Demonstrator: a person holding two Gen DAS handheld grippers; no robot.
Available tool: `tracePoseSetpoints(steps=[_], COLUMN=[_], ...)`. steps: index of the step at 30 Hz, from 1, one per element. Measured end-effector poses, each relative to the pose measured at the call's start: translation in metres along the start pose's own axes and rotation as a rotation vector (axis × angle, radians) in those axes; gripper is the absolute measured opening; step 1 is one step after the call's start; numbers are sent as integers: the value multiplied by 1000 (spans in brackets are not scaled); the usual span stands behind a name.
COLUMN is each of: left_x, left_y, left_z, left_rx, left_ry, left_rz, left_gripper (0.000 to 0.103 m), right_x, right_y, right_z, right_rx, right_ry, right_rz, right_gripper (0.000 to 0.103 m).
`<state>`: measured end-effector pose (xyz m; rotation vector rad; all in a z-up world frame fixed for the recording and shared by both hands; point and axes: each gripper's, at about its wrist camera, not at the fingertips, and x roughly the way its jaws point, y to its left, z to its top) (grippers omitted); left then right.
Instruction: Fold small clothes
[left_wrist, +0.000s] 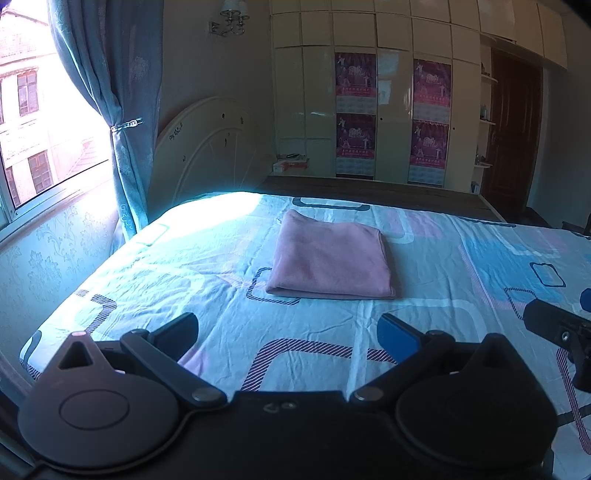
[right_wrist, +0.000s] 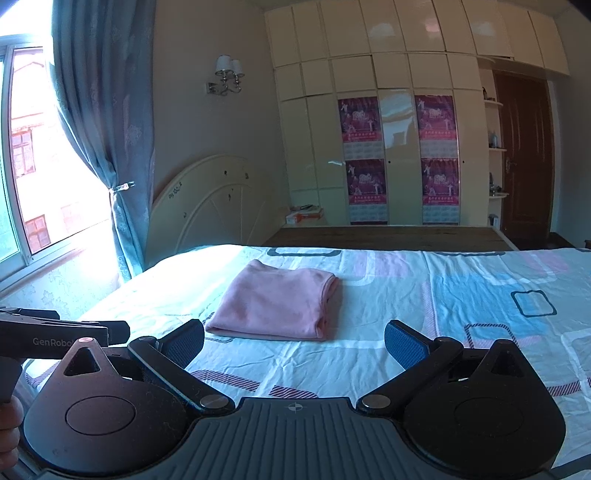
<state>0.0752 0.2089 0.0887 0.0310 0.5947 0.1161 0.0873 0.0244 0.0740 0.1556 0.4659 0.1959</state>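
Note:
A pink garment lies folded into a flat rectangle on the patterned bedsheet, its folded edge toward me. My left gripper hovers over the sheet just short of that edge, open, nothing between its fingers. In the right wrist view the same pink garment lies ahead and slightly left of my right gripper, which is also open and empty. Part of the right gripper's body shows at the right edge of the left view, and the left gripper's body shows at the left of the right view.
The bed fills the foreground, with a cream headboard at the far left. A window and blue curtain stand at left. Cream wardrobes with pink posters and a dark door line the far wall. A hand grips the left tool.

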Motion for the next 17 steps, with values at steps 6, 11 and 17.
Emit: tracePoseSetpoints(steps=[6, 11, 17], left_x=[9, 22, 48], left_y=[0, 0, 1], left_z=[3, 2, 8], left_rx=[3, 1, -14], left_ry=[22, 25, 33], left_rz=[-5, -52, -54], left_gripper=[103, 102, 103], right_x=[10, 18, 35], right_y=[-3, -7, -16], right_z=[-1, -3, -8], right_rx=[9, 18, 45], right_ry=[16, 29, 65], right_rz=[4, -5, -28], right_gripper=[102, 102, 102])
